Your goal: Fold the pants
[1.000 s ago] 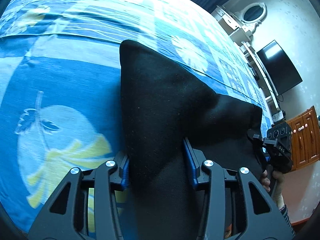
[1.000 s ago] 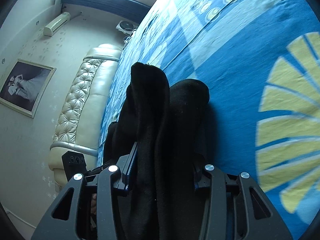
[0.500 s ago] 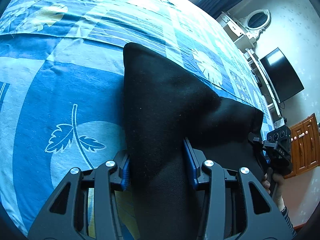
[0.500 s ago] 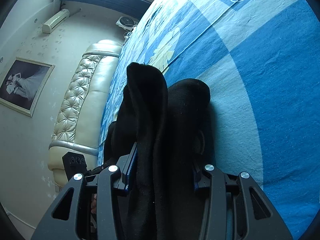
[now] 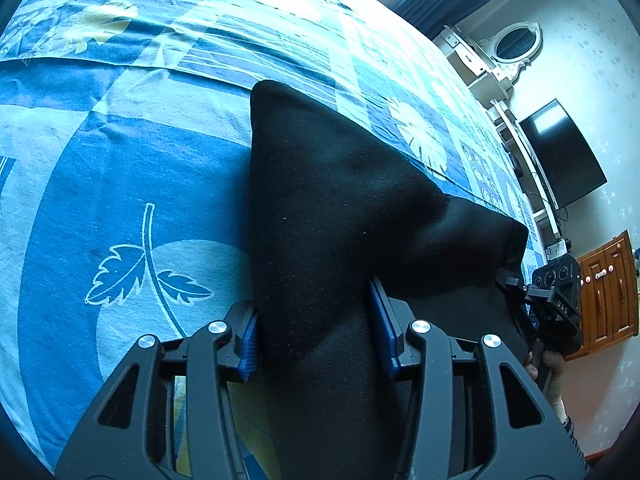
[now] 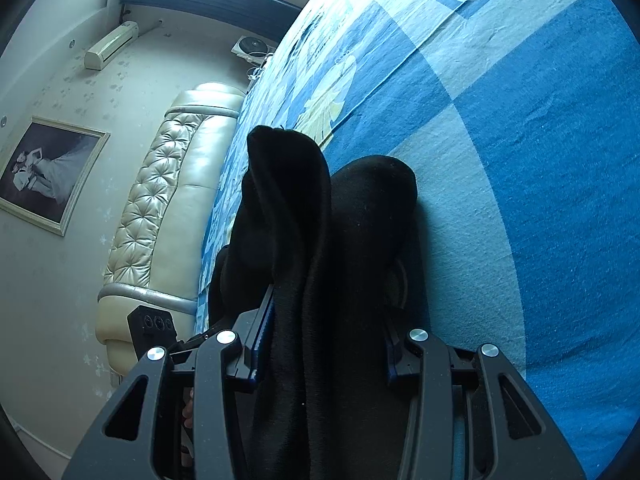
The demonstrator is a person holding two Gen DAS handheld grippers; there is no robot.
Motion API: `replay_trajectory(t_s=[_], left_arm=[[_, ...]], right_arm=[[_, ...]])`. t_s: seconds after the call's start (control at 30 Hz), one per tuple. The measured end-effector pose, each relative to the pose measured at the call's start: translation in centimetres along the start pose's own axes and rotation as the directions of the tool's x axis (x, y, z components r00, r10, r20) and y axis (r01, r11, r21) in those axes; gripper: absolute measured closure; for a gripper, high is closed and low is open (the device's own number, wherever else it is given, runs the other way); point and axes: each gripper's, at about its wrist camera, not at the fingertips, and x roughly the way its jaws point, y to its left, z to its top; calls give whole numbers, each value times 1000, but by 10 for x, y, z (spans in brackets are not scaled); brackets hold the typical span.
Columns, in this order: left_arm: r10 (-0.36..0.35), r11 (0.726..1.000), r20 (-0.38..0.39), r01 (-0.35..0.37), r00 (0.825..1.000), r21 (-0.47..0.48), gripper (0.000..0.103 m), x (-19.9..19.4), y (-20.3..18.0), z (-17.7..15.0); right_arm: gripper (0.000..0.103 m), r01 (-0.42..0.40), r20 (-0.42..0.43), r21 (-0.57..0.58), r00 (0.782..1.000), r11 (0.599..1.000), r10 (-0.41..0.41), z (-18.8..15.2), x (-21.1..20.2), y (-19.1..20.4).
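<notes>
The black pants (image 5: pixel 340 208) are held up over the blue patterned bedspread (image 5: pixel 120 168). My left gripper (image 5: pixel 316 328) is shut on one bunched end of the cloth, which bulges out past the fingers. My right gripper (image 6: pixel 326 340) is shut on the other end of the pants (image 6: pixel 320 208), where two thick folds stick out ahead of the jaws. The right gripper also shows at the right edge of the left wrist view (image 5: pixel 556 300), and the left gripper shows at the lower left of the right wrist view (image 6: pixel 152 328).
A cream tufted headboard (image 6: pixel 168 200) runs along the left of the bed. A wall TV (image 5: pixel 560 156), a white dresser with an oval mirror (image 5: pixel 512 44) and a wooden cabinet (image 5: pixel 604 292) stand beyond the bed's far side.
Both grippers have carried the pants across the bedspread; the pattern beneath has shifted in both views. The grips on the cloth are unchanged.
</notes>
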Motion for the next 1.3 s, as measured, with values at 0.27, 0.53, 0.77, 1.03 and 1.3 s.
replay_trajectory(t_s=[0.27, 0.53, 0.77, 1.03, 1.3], left_arm=[[-3, 1000, -4, 3, 1000, 16, 51, -3, -5, 1], [-88, 996, 10, 88, 996, -31, 42, -39, 15, -24], [-226, 965, -33, 219, 974, -147, 40, -38, 27, -50], [-228, 963, -47, 218, 973, -158, 43, -21, 18, -53], [-75, 997, -37, 74, 996, -33, 63, -26, -6, -50]], right_arm=[[51, -22, 13, 45, 1000, 999, 21, 1, -6, 0], [33, -51, 36, 72, 998, 996, 49, -11, -36, -2], [30, -10, 18, 68, 1000, 998, 9, -29, -53, -1], [28, 60, -36, -15, 998, 998, -60, -44, -48, 7], [59, 89, -45, -55, 995, 994, -92, -48, -39, 14]])
